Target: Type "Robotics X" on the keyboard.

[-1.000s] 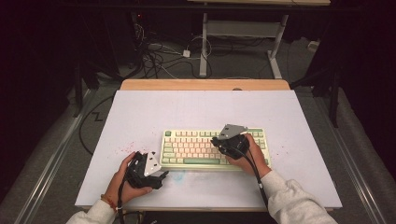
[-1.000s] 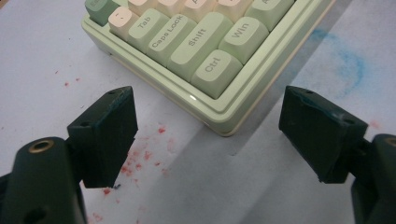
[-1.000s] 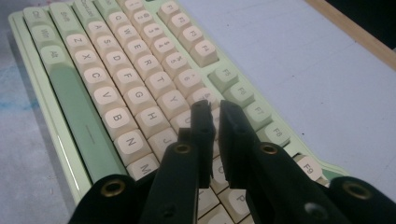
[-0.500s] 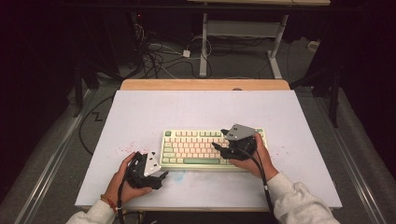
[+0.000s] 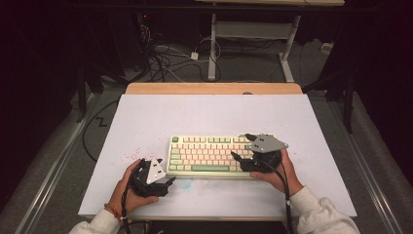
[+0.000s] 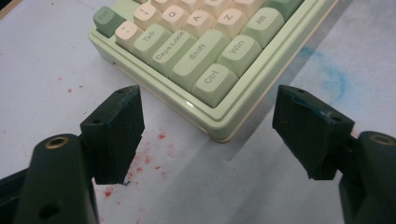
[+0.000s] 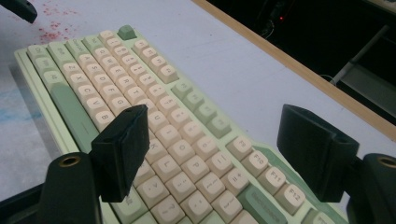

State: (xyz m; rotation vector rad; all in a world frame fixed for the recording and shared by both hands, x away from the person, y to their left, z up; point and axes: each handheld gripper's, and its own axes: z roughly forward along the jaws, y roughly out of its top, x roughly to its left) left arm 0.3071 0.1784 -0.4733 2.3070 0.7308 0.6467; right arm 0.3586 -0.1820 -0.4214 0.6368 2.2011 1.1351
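Nearest the person, the left claw [image 5: 168, 181] rests low on the white worktop [image 5: 146, 117] at about seven o'clock from the keyboard [image 5: 209, 155], its jaws spread with nothing between them, aimed at the keyboard's near left corner just ahead, closing slightly just now. The right claw [image 5: 239, 148] hangs over the keyboard's right end at about three o'clock, its jaws having just been opening, now spread and empty above the keys. The keyboard lies flat on the worktop's near middle, between both hands
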